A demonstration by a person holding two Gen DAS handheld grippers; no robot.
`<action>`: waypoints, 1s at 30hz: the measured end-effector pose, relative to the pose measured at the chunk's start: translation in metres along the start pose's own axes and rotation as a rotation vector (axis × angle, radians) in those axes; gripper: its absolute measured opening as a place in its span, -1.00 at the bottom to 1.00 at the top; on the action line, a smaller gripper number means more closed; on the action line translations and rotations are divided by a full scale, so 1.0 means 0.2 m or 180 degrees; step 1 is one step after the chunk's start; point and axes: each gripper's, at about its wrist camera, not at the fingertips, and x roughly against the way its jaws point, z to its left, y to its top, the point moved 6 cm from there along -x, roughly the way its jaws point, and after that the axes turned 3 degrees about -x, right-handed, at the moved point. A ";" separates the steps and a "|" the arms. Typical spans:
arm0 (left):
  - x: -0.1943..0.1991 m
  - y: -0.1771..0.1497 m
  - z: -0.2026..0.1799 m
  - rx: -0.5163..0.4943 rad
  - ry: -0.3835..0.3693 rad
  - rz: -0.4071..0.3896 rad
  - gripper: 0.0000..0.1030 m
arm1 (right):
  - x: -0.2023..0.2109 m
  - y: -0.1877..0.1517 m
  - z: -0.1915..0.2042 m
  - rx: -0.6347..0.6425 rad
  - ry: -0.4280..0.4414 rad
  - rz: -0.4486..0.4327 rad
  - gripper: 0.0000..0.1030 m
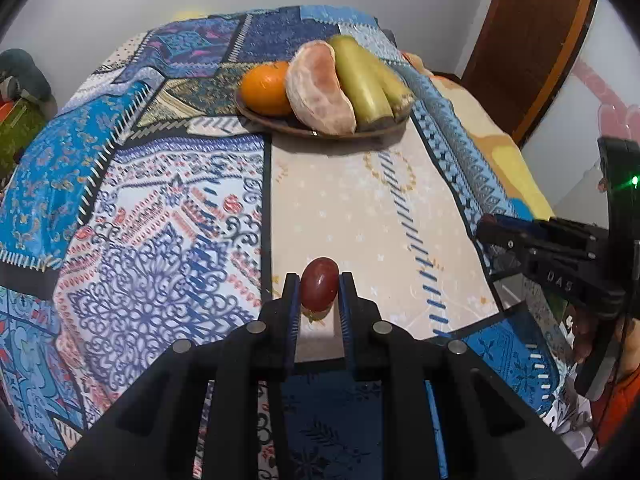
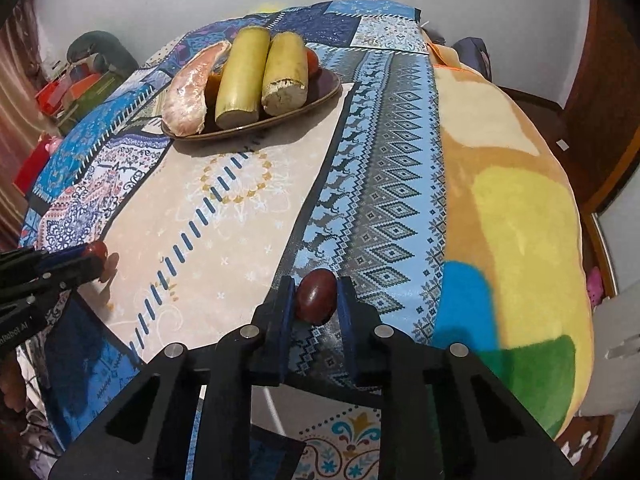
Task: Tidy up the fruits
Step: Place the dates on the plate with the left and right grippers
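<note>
My left gripper (image 1: 319, 286) is shut on a red grape (image 1: 319, 287), held just above the patterned cloth. My right gripper (image 2: 316, 298) is shut on a darker red grape (image 2: 315, 297) over the blue-patterned strip. A brown oval plate (image 1: 280, 123) at the far side holds an orange (image 1: 265, 87), a peeled pomelo wedge (image 1: 320, 88) and two yellow-green cut stalks (image 1: 362, 80). The plate (image 2: 320, 92) also shows in the right wrist view with the wedge (image 2: 188, 96) and stalks (image 2: 242, 76). The left gripper with its grape (image 2: 98, 249) shows at the left edge there.
A patchwork cloth (image 1: 160, 200) covers the surface. A plush orange, yellow, blue and green blanket (image 2: 512, 220) lies on the right. Boxes and clutter (image 2: 76, 84) sit at the far left. A brown door (image 1: 532, 40) stands at the far right.
</note>
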 end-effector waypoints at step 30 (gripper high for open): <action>0.12 0.52 0.18 0.0132 0.0062 -0.0662 -0.64 | 0.15 0.46 0.24 0.0341 0.0245 -0.0659 -0.63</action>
